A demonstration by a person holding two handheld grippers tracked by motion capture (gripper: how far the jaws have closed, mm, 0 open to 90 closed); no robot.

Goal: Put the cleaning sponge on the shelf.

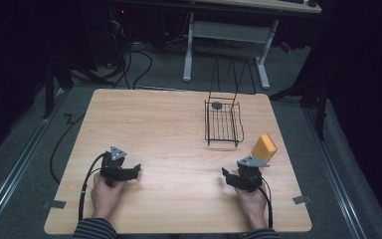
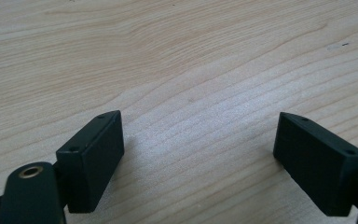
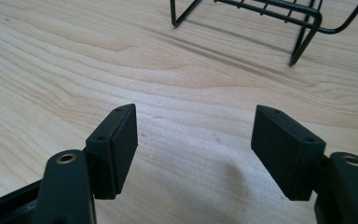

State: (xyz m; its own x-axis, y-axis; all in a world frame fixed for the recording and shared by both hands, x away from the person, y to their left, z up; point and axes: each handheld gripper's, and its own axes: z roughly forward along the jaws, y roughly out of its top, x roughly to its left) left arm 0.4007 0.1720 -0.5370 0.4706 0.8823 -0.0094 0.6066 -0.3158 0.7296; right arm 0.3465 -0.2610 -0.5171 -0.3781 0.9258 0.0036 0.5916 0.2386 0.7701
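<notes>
A black wire basket stands on the wooden table right of centre, with a small dark round thing at its far end. A yellow sponge with an orange top sits near the table's right edge. My right gripper rests just in front of the sponge, open with bare wood between its jaws; the basket's near corner shows beyond them. My left gripper rests at the front left, open over bare wood.
The basket's tall wire handle rises at its far side. A desk frame and cables lie on the floor beyond the table. Metal rails run along the floor at both sides.
</notes>
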